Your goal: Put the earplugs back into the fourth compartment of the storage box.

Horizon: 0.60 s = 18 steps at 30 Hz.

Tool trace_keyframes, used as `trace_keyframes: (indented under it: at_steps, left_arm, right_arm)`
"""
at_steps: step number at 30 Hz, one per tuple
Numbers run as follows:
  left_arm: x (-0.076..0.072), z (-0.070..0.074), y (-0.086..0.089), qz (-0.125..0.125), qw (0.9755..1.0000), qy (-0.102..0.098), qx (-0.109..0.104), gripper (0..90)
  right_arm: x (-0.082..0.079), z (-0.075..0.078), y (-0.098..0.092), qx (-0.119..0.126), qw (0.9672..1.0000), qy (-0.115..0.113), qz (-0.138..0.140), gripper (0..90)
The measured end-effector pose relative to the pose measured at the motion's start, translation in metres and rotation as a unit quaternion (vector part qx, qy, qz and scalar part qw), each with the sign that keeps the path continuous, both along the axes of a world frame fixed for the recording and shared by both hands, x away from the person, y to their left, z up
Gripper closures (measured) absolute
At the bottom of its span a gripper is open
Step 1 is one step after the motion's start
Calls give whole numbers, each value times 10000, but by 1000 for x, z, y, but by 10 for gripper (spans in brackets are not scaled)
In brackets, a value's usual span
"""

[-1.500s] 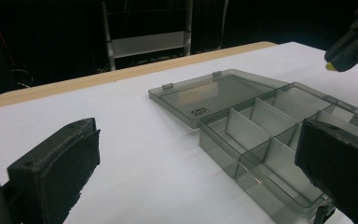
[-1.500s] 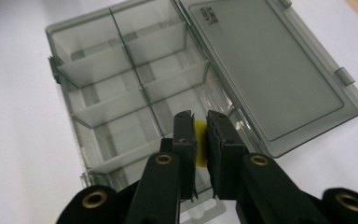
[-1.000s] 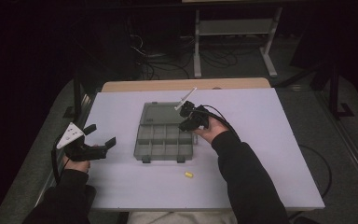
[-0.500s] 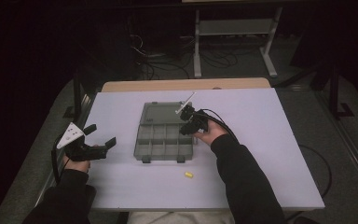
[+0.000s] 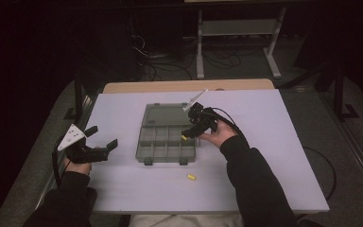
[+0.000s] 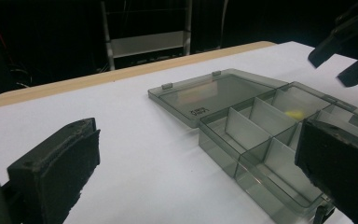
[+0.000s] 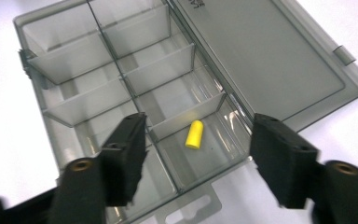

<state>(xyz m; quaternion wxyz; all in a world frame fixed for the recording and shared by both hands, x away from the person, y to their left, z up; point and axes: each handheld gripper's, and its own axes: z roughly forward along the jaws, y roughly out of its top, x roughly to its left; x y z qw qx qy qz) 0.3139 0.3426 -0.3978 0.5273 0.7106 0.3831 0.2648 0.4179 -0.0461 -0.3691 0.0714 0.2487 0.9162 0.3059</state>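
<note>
Smoky clear organizer box (image 7: 270, 60), lid flat open – yellow plug (image 7: 194, 134) inside (both grippers' jaws wide).

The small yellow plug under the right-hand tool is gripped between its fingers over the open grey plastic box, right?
Not gripped: the right gripper view shows the small yellow plug lying loose in a compartment of the open grey plastic box, with the right gripper open above it.

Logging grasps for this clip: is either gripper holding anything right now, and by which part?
Nothing is held. The right gripper is open above the organizer box, the yellow earplug lying loose in a compartment between its fingers. The left gripper is open and empty.
</note>
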Motion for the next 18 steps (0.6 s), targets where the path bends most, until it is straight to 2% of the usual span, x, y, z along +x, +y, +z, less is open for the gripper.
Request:
trace_keyframes:
  at_steps: [5, 11, 14, 18]
  left_arm:
    - [0, 0, 0, 6, 10000, -1, 3, 0]
    - [0, 0, 0, 9, 10000, 2, 3, 0]
    - [0, 0, 0, 12, 10000, 2, -1, 0]
    - [0, 0, 0, 12, 10000, 1, -3, 0]
  right_arm:
    - [-9, 11, -4, 61, 10000, -59, -25, 177]
    - [-22, 21, -6, 153, 9997, -191, 6, 103]
    - [-29, 24, -6, 149, 9996, -242, -22, 26]
    - [-38, 25, -5, 97, 9996, -265, 49, 0]
